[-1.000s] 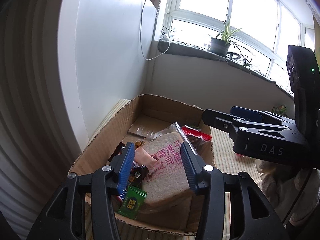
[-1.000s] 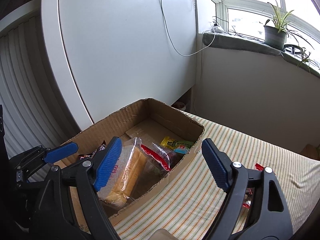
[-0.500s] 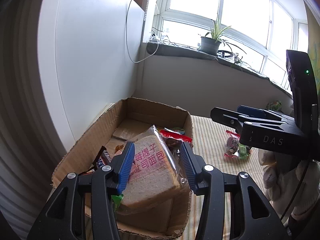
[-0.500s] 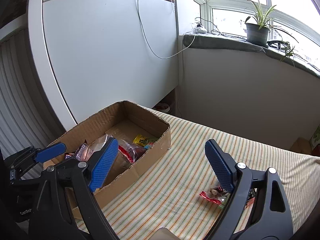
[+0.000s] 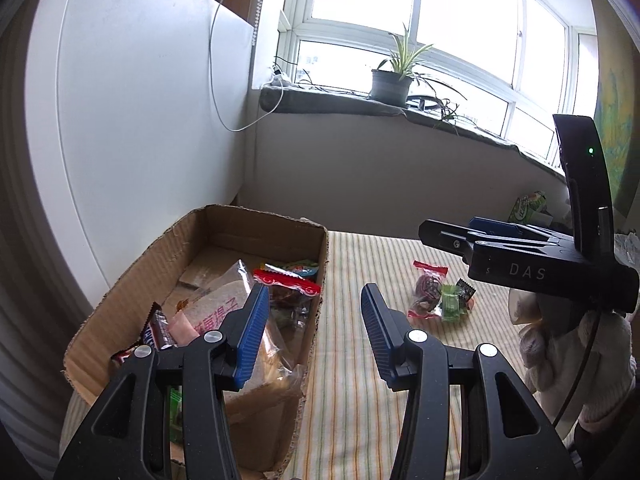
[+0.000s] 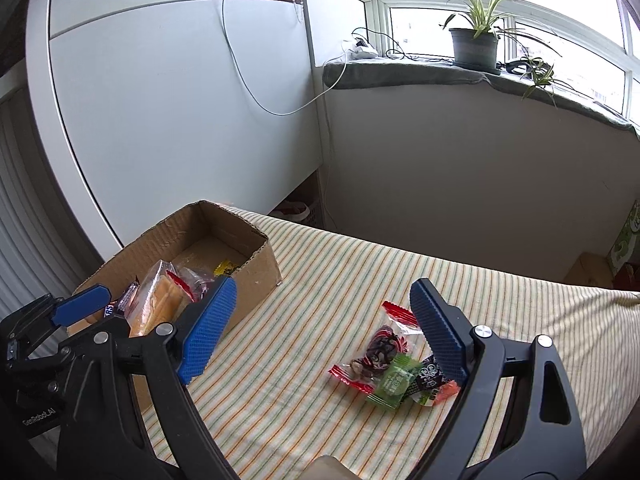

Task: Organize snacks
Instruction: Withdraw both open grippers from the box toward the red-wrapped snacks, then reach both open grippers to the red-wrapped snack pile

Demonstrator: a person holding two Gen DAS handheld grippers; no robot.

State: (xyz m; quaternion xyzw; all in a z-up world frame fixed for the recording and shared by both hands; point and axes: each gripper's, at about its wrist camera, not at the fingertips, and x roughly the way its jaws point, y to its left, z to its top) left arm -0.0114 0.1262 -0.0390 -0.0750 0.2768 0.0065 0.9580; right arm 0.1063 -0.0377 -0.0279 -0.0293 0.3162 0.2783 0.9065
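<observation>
A cardboard box (image 5: 264, 216) (image 6: 256, 276) sits at the left of a striped cloth. It holds a bagged bread slice (image 5: 224, 308) (image 6: 160, 304), a chocolate bar (image 5: 158, 330) and a red-sealed packet (image 5: 288, 284). My left gripper (image 5: 314, 334) (image 6: 60, 312) hangs open and empty over the box's right wall. Loose on the cloth lie a red-edged clear packet (image 6: 380, 348) (image 5: 428, 292), a green candy (image 6: 396, 380) (image 5: 450, 302) and a black packet (image 6: 430, 374). My right gripper (image 6: 323, 332) (image 5: 448, 230) stands wide open above the cloth, with this pile under its right finger.
A white cabinet panel (image 6: 180, 100) rises behind the box, with a cable hanging down it. The window sill (image 6: 440, 72) carries a potted plant (image 6: 476, 40). A gloved hand (image 5: 560, 344) holds the right gripper. A green carton (image 5: 528, 204) stands at the far right.
Both grippers have moved right, away from the box. The bread that showed between my left fingers stays in the box. The loose snack pile has come into the right wrist view.
</observation>
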